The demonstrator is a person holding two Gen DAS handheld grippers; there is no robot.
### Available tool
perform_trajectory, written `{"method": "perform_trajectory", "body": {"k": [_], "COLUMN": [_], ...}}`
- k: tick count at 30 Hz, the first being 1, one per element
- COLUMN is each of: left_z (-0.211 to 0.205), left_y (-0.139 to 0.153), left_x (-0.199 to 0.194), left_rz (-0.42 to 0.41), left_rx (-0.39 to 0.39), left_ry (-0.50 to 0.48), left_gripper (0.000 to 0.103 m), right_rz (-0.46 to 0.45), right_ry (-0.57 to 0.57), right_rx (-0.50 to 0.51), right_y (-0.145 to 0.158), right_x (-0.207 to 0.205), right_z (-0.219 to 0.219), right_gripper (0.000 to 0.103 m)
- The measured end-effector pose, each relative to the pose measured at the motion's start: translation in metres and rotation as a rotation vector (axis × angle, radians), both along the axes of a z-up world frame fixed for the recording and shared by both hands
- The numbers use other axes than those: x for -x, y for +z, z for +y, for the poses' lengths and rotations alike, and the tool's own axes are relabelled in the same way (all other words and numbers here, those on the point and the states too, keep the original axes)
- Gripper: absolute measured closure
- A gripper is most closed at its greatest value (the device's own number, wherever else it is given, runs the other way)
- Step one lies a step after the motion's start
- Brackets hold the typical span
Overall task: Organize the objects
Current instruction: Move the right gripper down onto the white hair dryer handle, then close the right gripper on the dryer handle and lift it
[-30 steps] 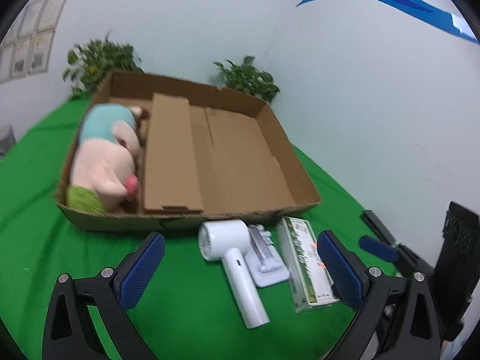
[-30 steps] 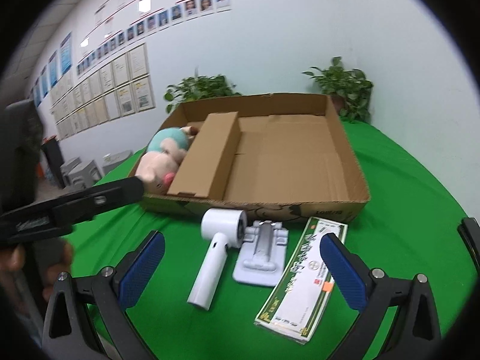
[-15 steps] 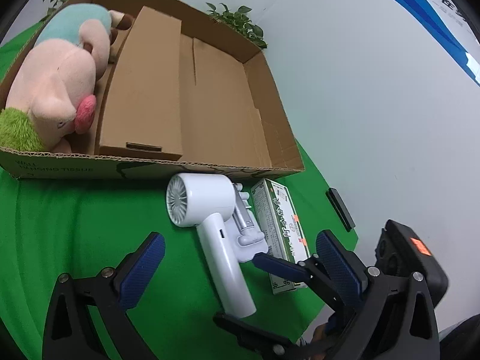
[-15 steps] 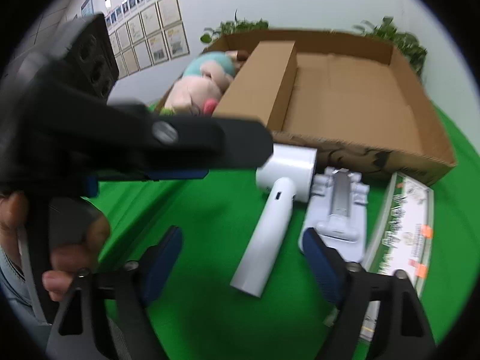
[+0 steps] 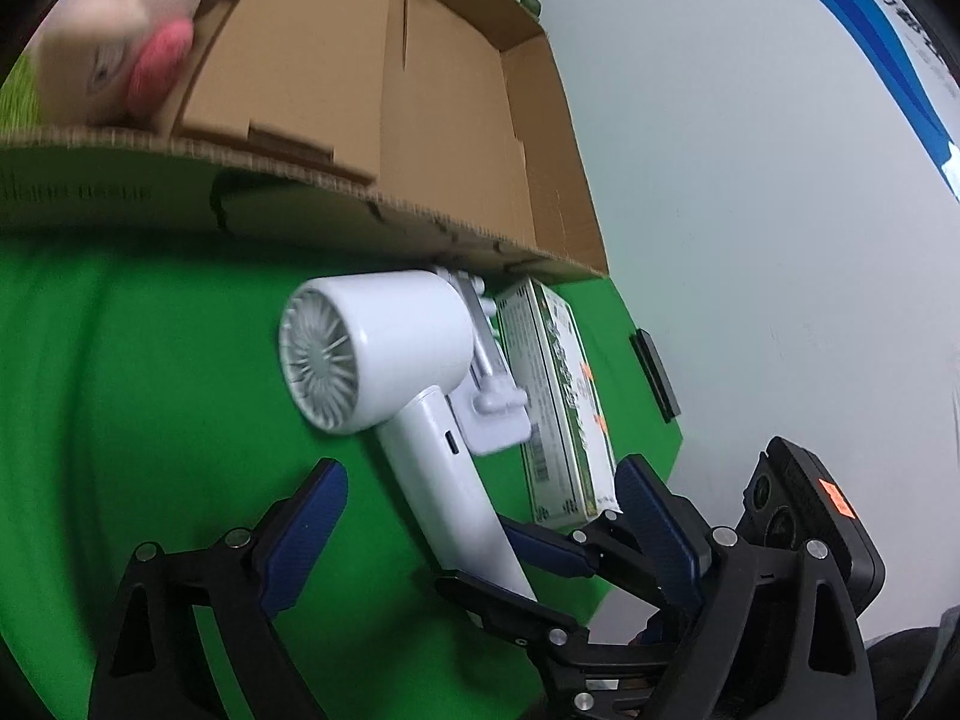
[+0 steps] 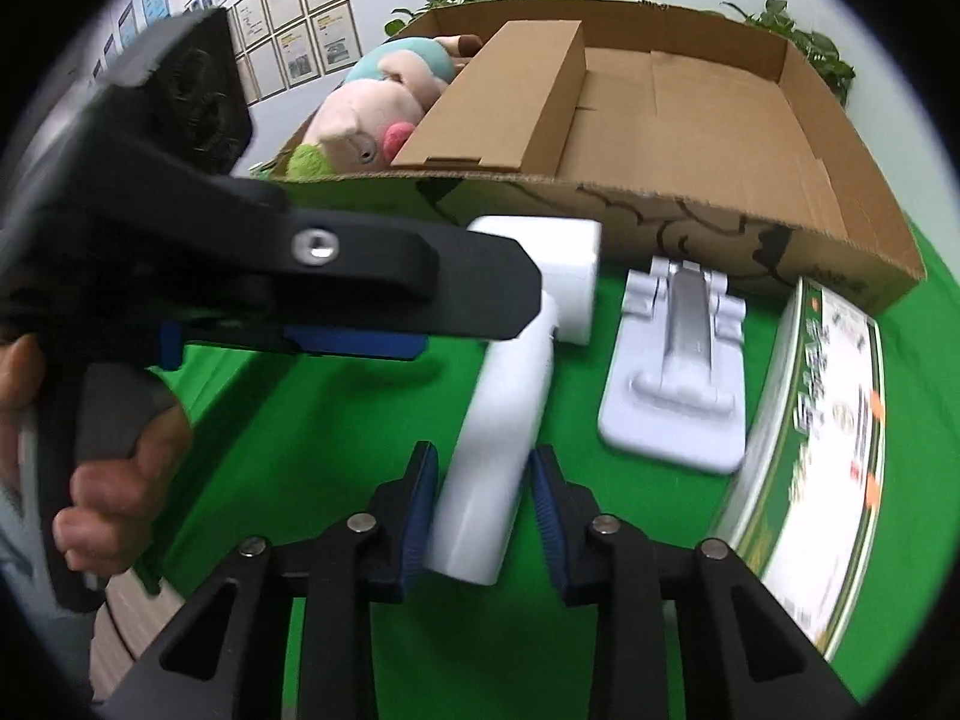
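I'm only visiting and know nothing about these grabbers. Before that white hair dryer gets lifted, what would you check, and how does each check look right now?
1. Right gripper around the hair dryer handle: ok; its jaws have just been closing and the pads sit against both sides.
2. Grip position: not ok; it holds near the handle's end, so the heavy head may tip.
3. Left gripper clear of the dryer: ok; jaws wide, touching nothing.
4. White plastic stand free of the dryer: cannot tell; they lie very close.
5. Room in the cardboard box: ok; right compartment bare, plush pig in the left.
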State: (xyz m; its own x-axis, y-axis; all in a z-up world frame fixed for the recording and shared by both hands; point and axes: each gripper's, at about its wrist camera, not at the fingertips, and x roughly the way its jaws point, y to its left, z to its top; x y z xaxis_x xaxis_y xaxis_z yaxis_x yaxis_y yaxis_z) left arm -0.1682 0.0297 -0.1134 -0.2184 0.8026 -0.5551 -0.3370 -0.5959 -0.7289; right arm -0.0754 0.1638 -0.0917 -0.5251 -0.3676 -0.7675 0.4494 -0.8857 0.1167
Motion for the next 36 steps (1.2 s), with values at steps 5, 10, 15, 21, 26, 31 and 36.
{"method": "perform_trajectory", "body": {"k": [5,10,15,21,26,31,36], "left_z": [0.006,0.01,0.011,0.011,0.007,0.008,0.007], "left_y": [-0.009,-0.008,-0.012,-0.017,-0.018,-0.013,0.003], "left_x": [-0.011,-0.009,-0.003,0.0,-0.002,-0.008,-0.019], "left_rz": [-0.042,-0.042,-0.07,-0.089,-0.095,-0.077,-0.023], "left_rx": [-0.025,-0.006,0.006,0.021,0.057,0.079,0.091], "left_ry": [0.01,0.048,0.097,0.108,0.121,0.118,0.114], "left_gripper": [0.013,0.013,0.027,0.049,0.07,0.071,0.071], "right_rz": [-0.073,-0.037,-0.017,-0.01,-0.003,-0.013,0.007], "right_ry": [0.01,0.004,0.001,0.004,-0.017,-0.03,-0.046], "right_rx": [0.04,0.021,-0.001,-0.051,-0.066,-0.043,-0.017], "right_y": [0.0,0.002,0.006,0.008,0.013,0.018,0.026], "right_x": [-0.024,-0.03,-0.027,-0.035,-0.045,-0.055,-0.069], "right_z": [0.011,0.006,0.0,-0.004,-0.006,-0.003,0.001], "right_gripper": [0.042,0.022,0.023,0.065,0.074,0.074,0.075]}}
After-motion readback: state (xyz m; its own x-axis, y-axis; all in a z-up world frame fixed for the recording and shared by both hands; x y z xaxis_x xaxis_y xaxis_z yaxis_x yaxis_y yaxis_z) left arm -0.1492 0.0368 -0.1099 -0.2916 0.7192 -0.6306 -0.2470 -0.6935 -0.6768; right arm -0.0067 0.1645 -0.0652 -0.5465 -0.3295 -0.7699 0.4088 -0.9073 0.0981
